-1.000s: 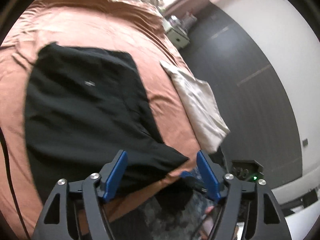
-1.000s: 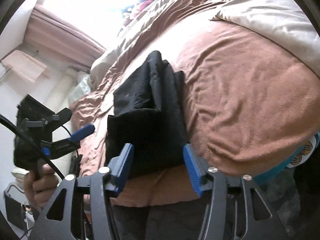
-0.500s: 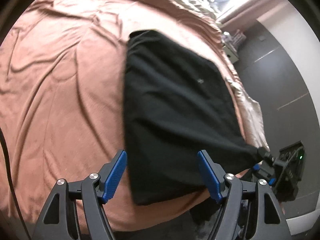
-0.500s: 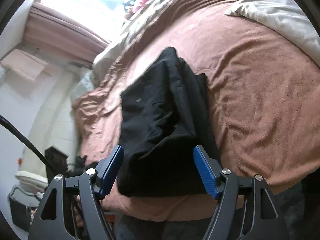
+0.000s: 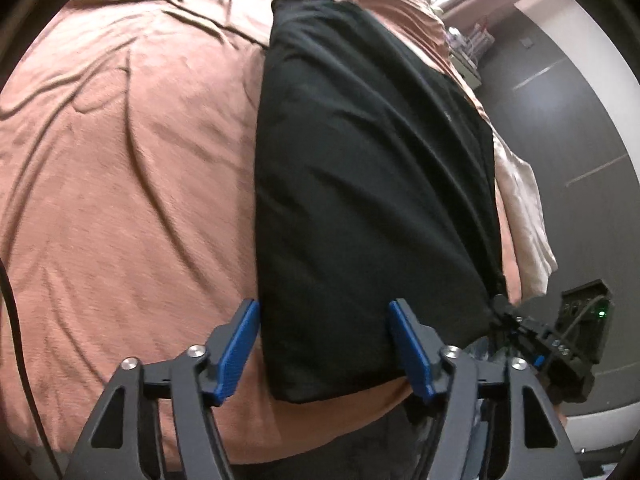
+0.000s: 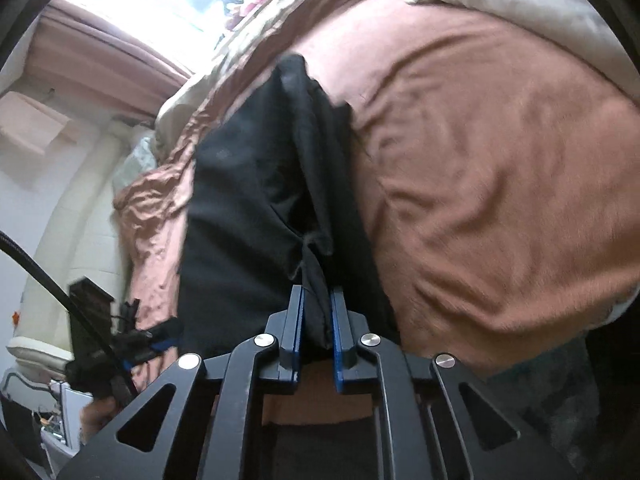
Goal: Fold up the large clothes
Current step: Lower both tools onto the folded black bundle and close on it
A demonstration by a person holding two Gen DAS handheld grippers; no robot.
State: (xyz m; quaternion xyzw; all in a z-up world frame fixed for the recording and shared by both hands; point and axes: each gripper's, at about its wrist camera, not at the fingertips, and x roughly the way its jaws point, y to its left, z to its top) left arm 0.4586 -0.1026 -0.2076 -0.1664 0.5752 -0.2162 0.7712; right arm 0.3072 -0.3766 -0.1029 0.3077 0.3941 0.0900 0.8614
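A black garment [image 5: 360,184] lies folded into a long strip on the bed, its near end hanging at the bed's edge. My left gripper [image 5: 324,344] straddles the near left corner. Its jaws are closing, the cloth lies between the blue pads [image 5: 240,340], and they do not press on it. In the right wrist view the garment [image 6: 240,220] is bunched at its near right corner, where my right gripper [image 6: 316,320] has just closed and pinches a fold of black fabric. The right gripper [image 5: 516,328] also shows at the garment's corner in the left wrist view.
A rust-brown bed cover [image 5: 120,200] spreads wide on both sides of the garment. A beige cloth [image 5: 524,216] hangs off the bed's right edge above dark floor. A person's hand [image 6: 96,408] holds the left gripper [image 6: 132,344] at the bed's edge.
The right jaws went from wide open to shut on the garment's corner. The left gripper sank closer to the near edge, and its jaws narrowed slightly around the cloth.
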